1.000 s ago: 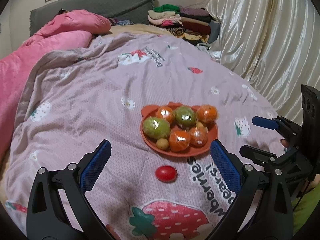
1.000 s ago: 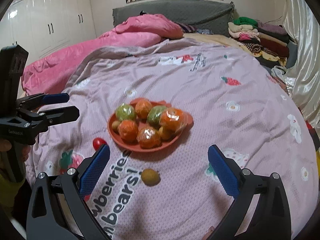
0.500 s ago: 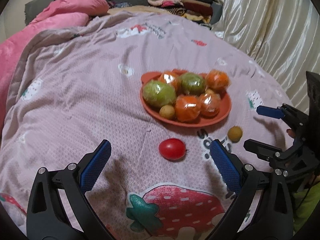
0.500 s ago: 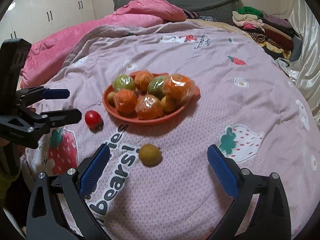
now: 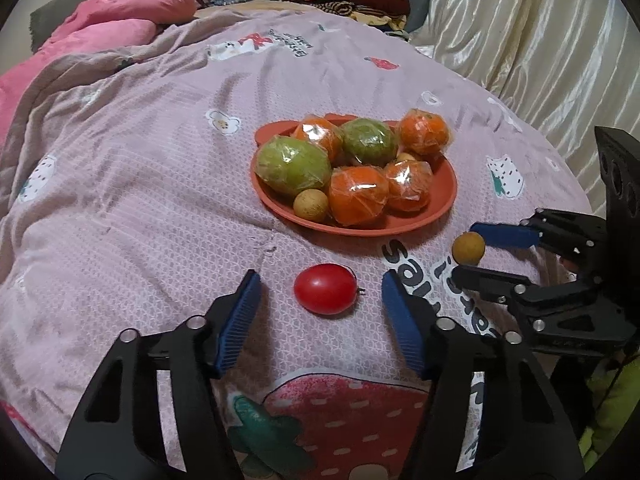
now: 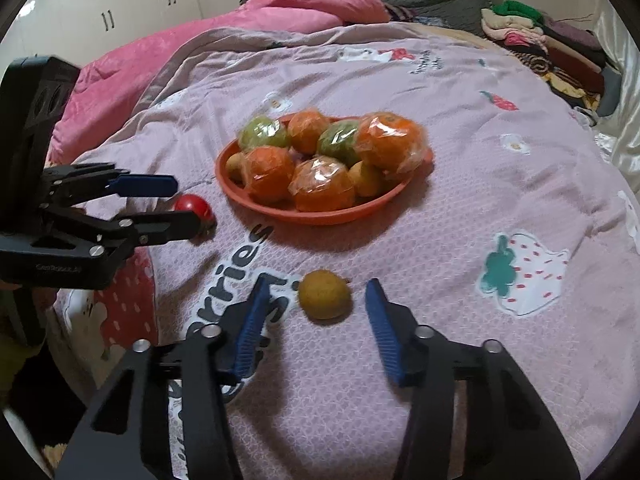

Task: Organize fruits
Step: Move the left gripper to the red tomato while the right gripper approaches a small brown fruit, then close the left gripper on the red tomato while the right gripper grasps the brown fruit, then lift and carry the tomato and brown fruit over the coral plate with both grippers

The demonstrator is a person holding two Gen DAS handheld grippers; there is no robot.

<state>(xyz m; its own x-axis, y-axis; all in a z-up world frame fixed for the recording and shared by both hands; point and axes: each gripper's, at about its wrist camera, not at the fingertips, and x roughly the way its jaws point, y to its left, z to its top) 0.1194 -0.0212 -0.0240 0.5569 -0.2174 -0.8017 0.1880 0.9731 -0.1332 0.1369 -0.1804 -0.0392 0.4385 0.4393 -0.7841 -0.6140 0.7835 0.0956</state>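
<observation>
left tongs [image 5: 320, 300]: closing, pads apart | right tongs [image 6: 316, 296]: closing, pads apart

A small yellow-brown fruit [image 6: 325, 295] is seen on the lilac bedspread [image 6: 460, 208], between the blue pads of the right gripper [image 6: 316, 298], whose jaws have just been closing but are not yet touching it. Beyond it, an orange plate [image 6: 320, 214] heaped with wrapped fruits is seen. At the left, a red tomato [image 6: 194, 206] is flanked by the left gripper [image 6: 182, 204].
</observation>
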